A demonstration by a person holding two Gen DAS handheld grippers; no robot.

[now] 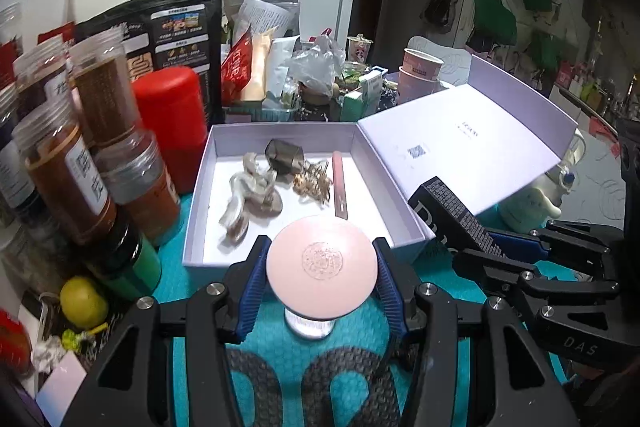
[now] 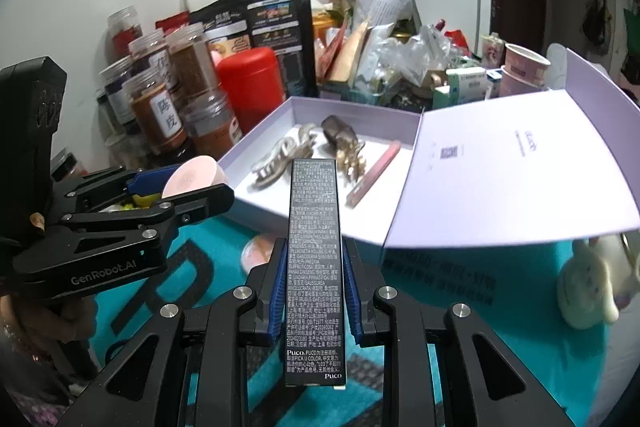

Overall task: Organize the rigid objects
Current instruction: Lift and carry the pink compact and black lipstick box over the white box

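- The teal table cover (image 1: 448, 267) with big dark letters lies under everything; it is crowded at the back and on the left.
- The lavender gift box (image 1: 200, 195) stands open in the middle of the cover. Its hinged lid (image 1: 472, 147) leans back to the right, with a small square code printed inside.
- A black printed pouch (image 1: 176, 39) stands upright behind the box, and a red canister (image 1: 172, 123) stands in front of it, just beside the left wall of the box.
- Several clear jars of brown powder (image 1: 104, 99) are piled to the left of the canister.
- The left gripper (image 1: 320, 267) is pinching a small bottle with a round pink cap (image 1: 322, 257); both blue pads press on the rim of the cap. The bottle is above the cover, just before the near wall of the box.
- The right gripper (image 2: 312, 291) is pinching a long black Puco carton (image 2: 314, 267) between its blue pads. The carton points forward to the box and its far end is over the near wall.
- Inside the box there are a pale hair claw (image 1: 250, 195), a dark smoky clip (image 1: 284, 157), a golden hair claw (image 1: 316, 183) and a slim pink stick (image 1: 340, 183); the stick lies near the right wall.
- A yellow-green fruit (image 1: 84, 301) lies at the left edge, near the jars.
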